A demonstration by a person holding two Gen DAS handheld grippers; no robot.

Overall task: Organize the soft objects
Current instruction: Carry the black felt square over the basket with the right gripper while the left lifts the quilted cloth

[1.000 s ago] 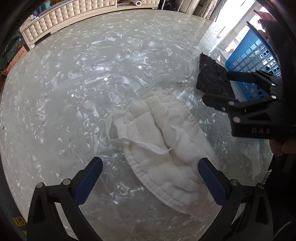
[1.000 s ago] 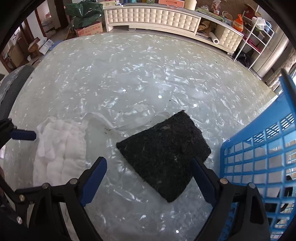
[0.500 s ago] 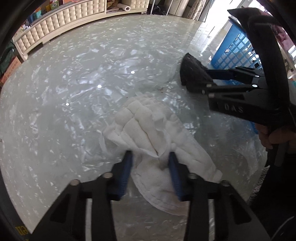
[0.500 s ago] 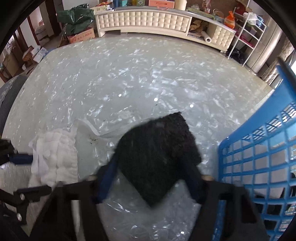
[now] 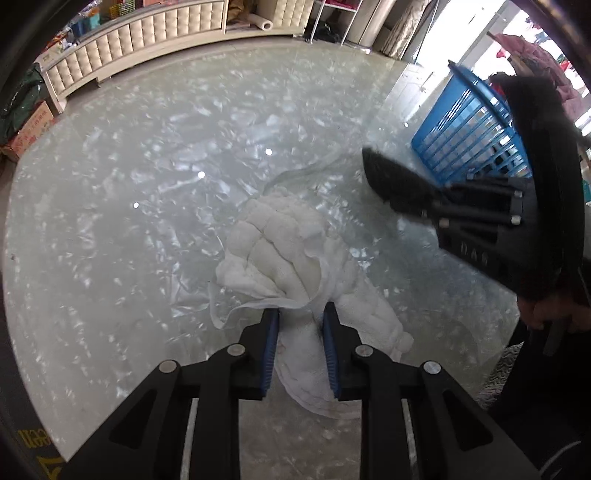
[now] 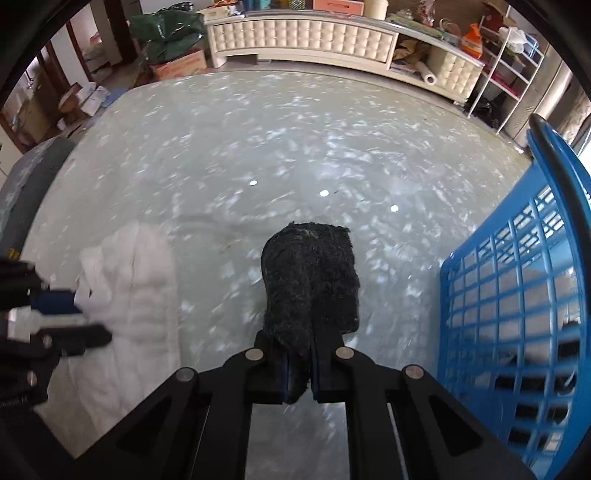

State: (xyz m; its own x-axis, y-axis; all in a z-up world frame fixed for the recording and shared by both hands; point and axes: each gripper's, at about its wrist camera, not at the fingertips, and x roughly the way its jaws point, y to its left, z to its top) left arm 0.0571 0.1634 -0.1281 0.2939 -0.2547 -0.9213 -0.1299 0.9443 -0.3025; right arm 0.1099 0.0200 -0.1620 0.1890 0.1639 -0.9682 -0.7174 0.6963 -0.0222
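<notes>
A white quilted cloth (image 5: pixel 288 258) lies bunched on the glossy pale table (image 5: pixel 129 184). My left gripper (image 5: pixel 300 314) pinches a gathered fold of it, its jaws still closing, the blue pads pressing the fabric. In the right wrist view that cloth (image 6: pixel 140 280) shows at the left, with the left gripper (image 6: pixel 85 321) on its edge. My right gripper (image 6: pixel 298 354) is shut on a black fuzzy pad (image 6: pixel 312 280), which sticks up folded between the fingers. From the left wrist view the right gripper (image 5: pixel 417 206) holds the black pad (image 5: pixel 391 181) just above the table.
A blue plastic lattice basket (image 6: pixel 517 280) stands at the table's right edge, close to the right gripper; it also shows as the basket (image 5: pixel 469 125). A cream tufted cabinet (image 6: pixel 303 37) runs along the far wall. Boxes and a green bag (image 6: pixel 166 29) sit on the floor.
Both grippers went from wide open to closed: the left bunched the white cloth between its pads, the right pinched the black pad, folding it and lifting it off the table.
</notes>
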